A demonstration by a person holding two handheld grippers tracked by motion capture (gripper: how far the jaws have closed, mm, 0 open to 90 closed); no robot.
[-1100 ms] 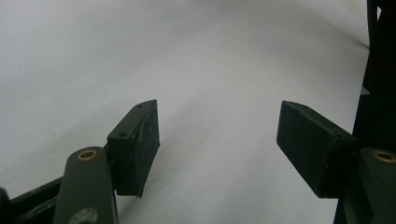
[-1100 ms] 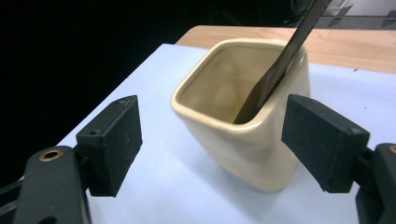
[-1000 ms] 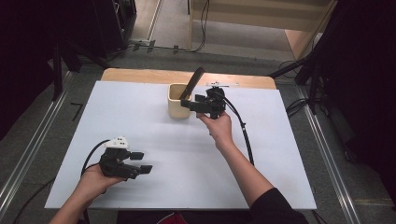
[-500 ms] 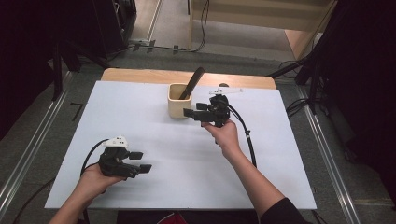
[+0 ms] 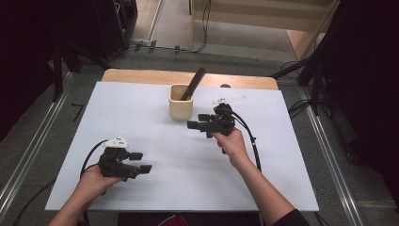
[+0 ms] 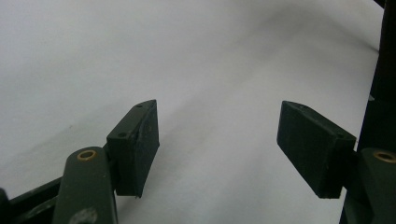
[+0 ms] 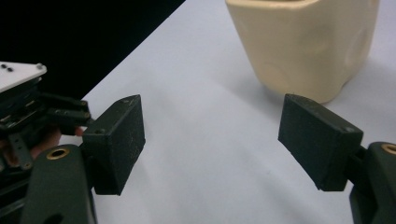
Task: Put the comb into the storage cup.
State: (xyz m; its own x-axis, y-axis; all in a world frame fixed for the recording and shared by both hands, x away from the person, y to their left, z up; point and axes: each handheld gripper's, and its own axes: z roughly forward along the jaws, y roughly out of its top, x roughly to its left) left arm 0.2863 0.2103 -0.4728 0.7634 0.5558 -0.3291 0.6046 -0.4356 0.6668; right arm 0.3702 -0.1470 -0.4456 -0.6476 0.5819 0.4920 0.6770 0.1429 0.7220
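Right tongs (image 5: 197, 121) gape empty beside cream cup (image 5: 181, 101); left tongs (image 5: 140, 162) open, idle.
Cup looks rigid, light, smooth; grip across its walls, minding the dark utensil (image 5: 193, 84) inside.

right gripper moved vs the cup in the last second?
Yes. The right gripper has pulled back from the beige cup toward the person; it was up beside the cup, and now sits nearer the table's middle, open.

even overhead light on white bench (image 5: 155, 188), surroundings dark; soft shadow beside cream cup (image 7: 306, 44); gripper views soft, slightly blurred, no glare.
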